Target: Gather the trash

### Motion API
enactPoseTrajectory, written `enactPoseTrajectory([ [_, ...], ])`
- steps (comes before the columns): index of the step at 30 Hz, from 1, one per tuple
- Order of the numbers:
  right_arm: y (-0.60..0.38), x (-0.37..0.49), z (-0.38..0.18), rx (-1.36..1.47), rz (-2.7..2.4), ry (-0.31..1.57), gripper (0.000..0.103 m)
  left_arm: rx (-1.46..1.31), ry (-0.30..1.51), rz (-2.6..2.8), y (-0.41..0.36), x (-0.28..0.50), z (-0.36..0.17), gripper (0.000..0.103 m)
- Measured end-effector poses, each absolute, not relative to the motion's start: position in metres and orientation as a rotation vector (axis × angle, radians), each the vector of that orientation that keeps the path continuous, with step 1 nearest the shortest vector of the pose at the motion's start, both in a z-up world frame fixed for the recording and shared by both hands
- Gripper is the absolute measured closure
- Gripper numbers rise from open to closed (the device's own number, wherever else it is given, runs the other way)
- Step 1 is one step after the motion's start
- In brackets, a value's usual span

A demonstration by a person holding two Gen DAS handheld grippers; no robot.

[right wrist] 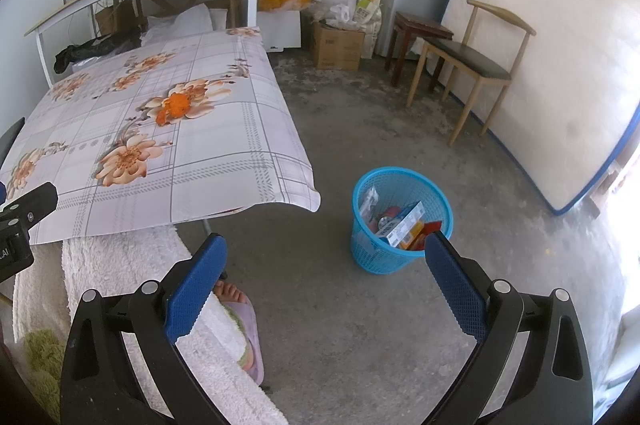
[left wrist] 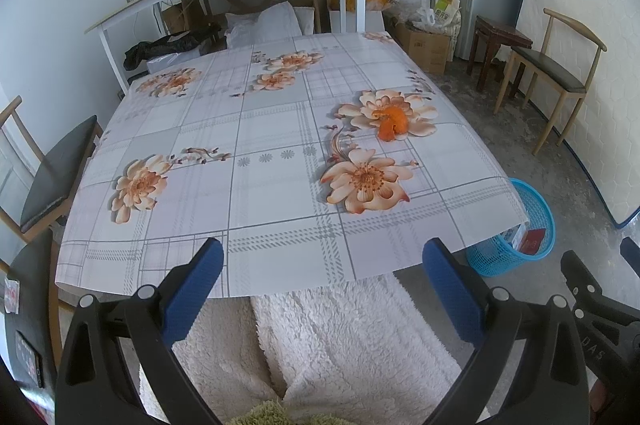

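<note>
Both claws empty, jaws spread wide: left claw [left wrist: 322,253] hangs over the near edge of the surface [left wrist: 208,145], right claw [right wrist: 326,251] sits off to the right over the floor, near the blue basket [right wrist: 370,253]. Only trash left on the surface looks like the orange peel [left wrist: 393,123], lying on a printed flower, far right part of the cloth, well apart from both claws. The basket stands on the floor just right of the near right corner and already holds cartons and wrappers. Step in hand, as I read it: reach for the peel. Right claw looks the better pick, same side as peel and basket. Come in from above, jaws kept wide, close across the narrow width, don't snag the slick cloth. Peel is a curled, humped piece; long axis seems to run near-left to far-right in the left wrist view, bulkier end far. Exact curl hard to tell.
</note>
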State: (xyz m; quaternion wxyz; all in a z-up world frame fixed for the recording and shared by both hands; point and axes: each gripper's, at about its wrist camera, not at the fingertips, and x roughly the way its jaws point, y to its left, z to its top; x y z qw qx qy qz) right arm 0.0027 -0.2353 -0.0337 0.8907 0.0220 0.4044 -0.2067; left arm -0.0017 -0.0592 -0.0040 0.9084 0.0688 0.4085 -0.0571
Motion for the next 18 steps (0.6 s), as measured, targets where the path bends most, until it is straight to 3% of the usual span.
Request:
enactPoseTrajectory([
  [18, -0.2364, 0.0024, -0.0331, 0.046, -0.429, 0.838, 0.008, 0.139, 0.848, -0.124, -0.0586, -0.0023, -0.0058, 0.005],
])
